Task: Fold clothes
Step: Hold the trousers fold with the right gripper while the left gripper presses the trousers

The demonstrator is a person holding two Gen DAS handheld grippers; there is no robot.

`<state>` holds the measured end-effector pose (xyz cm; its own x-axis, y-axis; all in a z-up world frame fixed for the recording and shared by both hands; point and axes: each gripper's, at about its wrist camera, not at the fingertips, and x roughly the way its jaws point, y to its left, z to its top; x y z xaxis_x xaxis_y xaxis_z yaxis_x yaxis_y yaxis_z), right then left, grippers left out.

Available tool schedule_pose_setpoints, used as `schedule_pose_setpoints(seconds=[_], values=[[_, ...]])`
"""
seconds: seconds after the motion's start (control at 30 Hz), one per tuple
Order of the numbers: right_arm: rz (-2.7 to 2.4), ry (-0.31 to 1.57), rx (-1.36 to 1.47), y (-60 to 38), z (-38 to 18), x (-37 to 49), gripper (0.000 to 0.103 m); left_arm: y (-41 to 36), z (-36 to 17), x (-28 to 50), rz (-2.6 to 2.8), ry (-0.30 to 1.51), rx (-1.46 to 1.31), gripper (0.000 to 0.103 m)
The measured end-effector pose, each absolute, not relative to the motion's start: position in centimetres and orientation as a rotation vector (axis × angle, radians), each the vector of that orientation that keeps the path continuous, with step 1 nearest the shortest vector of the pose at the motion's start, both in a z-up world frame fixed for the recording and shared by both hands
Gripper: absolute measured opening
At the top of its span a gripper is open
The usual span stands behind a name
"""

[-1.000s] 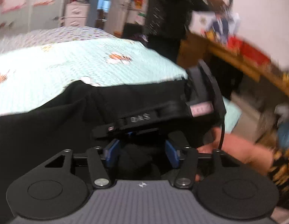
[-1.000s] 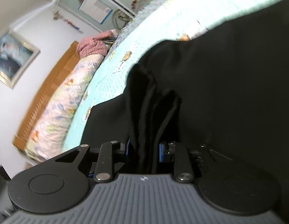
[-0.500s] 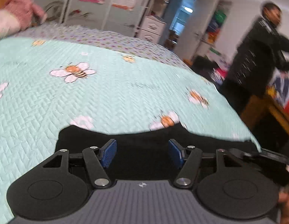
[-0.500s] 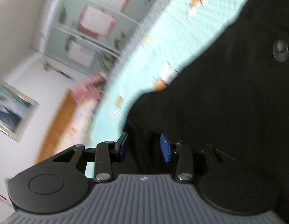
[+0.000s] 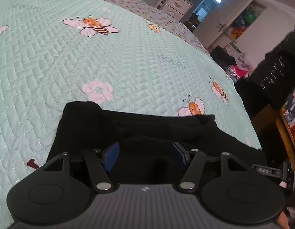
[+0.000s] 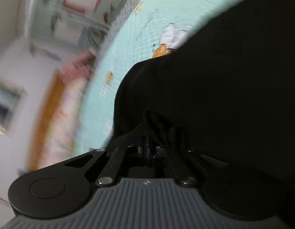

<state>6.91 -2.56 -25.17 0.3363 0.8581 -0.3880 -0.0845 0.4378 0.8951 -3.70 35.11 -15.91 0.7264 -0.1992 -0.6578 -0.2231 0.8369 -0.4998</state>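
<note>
A black garment lies bunched on the near edge of a mint quilted bedspread. My left gripper hovers low over it, open, its blue pads wide apart and not pressing on the cloth. In the right wrist view the same black garment fills the right side. My right gripper has its jaws closing tight, pinching a fold of the fabric that rises just ahead of them. Part of the right gripper shows at the left wrist view's right edge.
The bedspread carries bee and flower patches. A person in dark clothes stands past the bed's right corner beside a wooden desk. White drawers and cupboards line the far wall. A blurred headboard and pillow sit left.
The left gripper rolled and swung from above the right gripper towards the bed, staying open. The right gripper widened around the black fold, then shut on it while rolling.
</note>
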Motion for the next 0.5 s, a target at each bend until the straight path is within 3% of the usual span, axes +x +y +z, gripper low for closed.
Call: schedule_pose_setpoints(seconds=[0.03,0.1,0.13,0.17,0.5], values=[[0.738,1.031,0.928,-3.6,-25.3,6.5,0.004,35.0,-15.7,-3.9,0.011,0.771,-0.592,0.063],[0.76,0.978,0.907,-5.1,-23.9,4.8,0.024,35.1,-15.1,-4.6,0.009,0.767,-0.609,0.063],[0.772,0.962,0.9,-6.1,-23.2,3.7,0.057,35.2,-14.9,-5.1,-0.003,0.758,-0.627,0.063],[0.78,0.962,0.888,-7.2,-22.7,2.8,0.079,35.3,-14.6,-5.7,-0.015,0.749,-0.645,0.063],[0.816,1.131,0.789,-6.9,-23.2,-0.4,0.078,35.4,-14.3,-11.6,-0.08,0.785,-0.674,0.066]])
